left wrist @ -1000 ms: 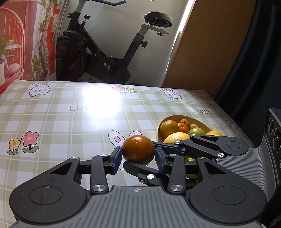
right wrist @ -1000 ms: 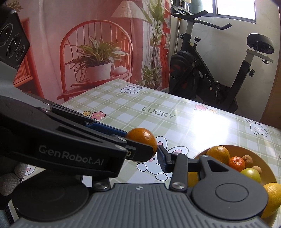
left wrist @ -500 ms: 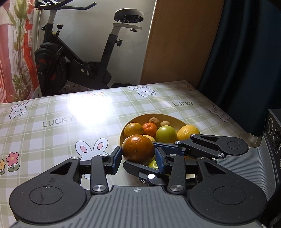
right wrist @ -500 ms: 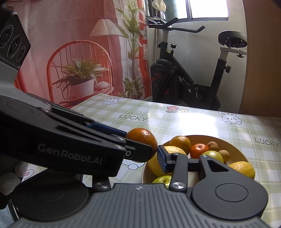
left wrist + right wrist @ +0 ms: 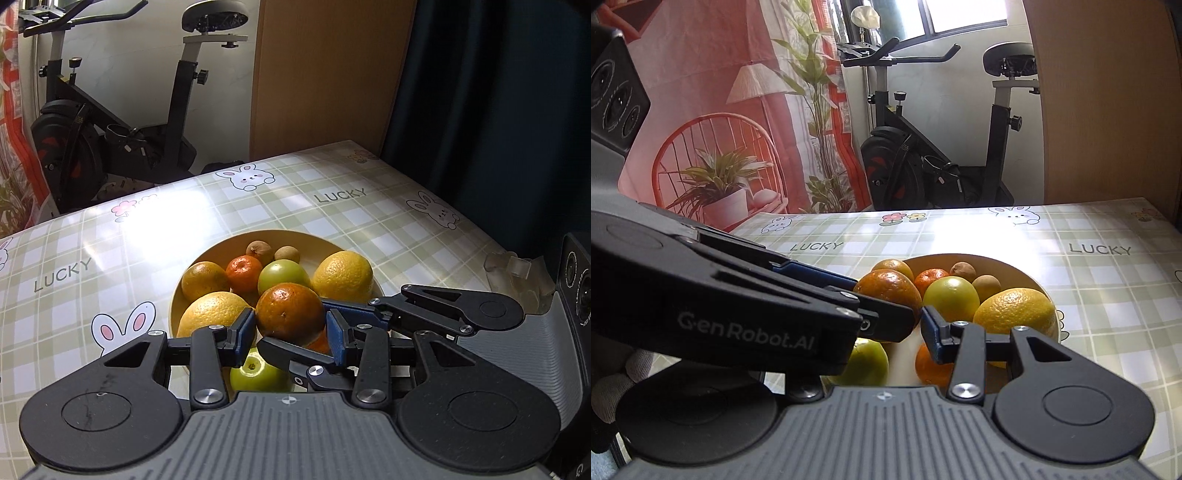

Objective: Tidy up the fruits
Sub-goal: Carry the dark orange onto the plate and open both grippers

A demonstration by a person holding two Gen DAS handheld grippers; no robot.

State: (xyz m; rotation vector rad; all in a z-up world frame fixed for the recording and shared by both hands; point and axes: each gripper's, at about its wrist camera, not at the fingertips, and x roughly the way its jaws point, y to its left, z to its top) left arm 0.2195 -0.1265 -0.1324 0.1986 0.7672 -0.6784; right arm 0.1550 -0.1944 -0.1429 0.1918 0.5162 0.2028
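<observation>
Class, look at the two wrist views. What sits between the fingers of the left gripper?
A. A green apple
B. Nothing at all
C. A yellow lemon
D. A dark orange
D: the left gripper has its blue pads at either side of the dark orange, above the bowl of fruit.

Daylight from the window [image 5: 964, 14], white glare on the worktop [image 5: 166, 214] behind the bowl [image 5: 295, 240], fisheye-bent edges, sharp focus

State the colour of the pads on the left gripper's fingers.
Blue pads, on black fingers of the left gripper; clearest in the left wrist view.
</observation>
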